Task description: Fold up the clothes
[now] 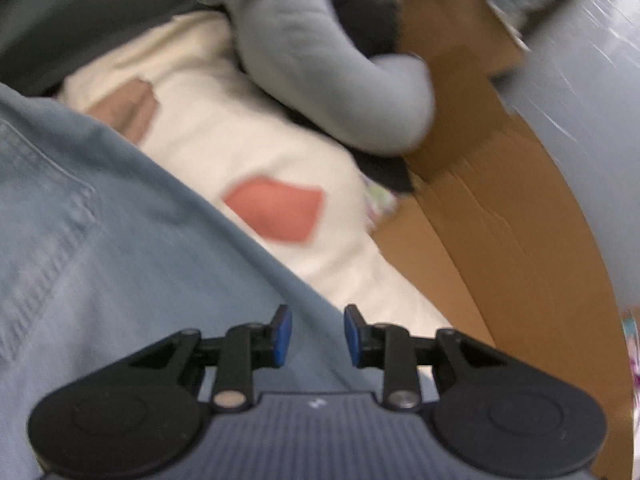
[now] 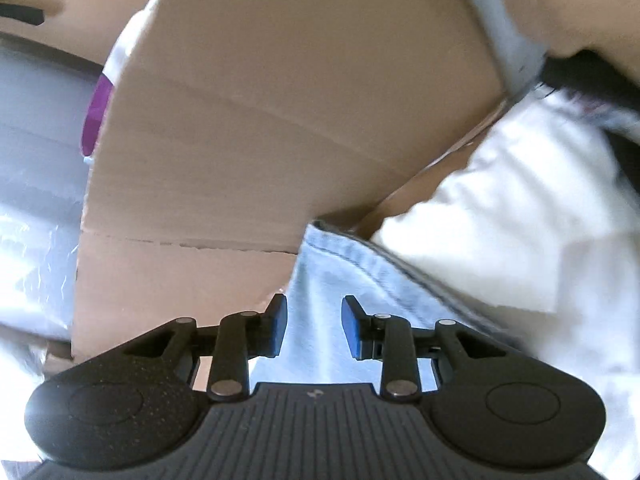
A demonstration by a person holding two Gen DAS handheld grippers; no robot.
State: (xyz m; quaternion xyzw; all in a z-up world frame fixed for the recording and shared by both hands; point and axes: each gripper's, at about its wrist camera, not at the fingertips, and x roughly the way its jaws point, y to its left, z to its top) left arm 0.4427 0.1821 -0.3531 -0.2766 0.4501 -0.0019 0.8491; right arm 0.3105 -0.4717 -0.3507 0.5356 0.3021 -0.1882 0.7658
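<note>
A light blue denim garment (image 1: 100, 248) fills the lower left of the left wrist view, lying over a cream garment (image 1: 240, 152) with a salmon patch (image 1: 276, 210). My left gripper (image 1: 318, 334) hovers over the denim, its blue pads parted with nothing between them. In the right wrist view the denim's hemmed edge (image 2: 344, 264) lies beside the white garment (image 2: 520, 216). My right gripper (image 2: 314, 326) stands above that denim, jaws apart and not pressing on cloth. Both views are motion-blurred.
The clothes lie in a brown cardboard box whose wall (image 1: 500, 220) runs along the right; the same cardboard (image 2: 260, 120) fills the right wrist view. A grey garment (image 1: 320, 60) is heaped at the back. Pale plastic wrap (image 1: 592, 100) lies outside the box.
</note>
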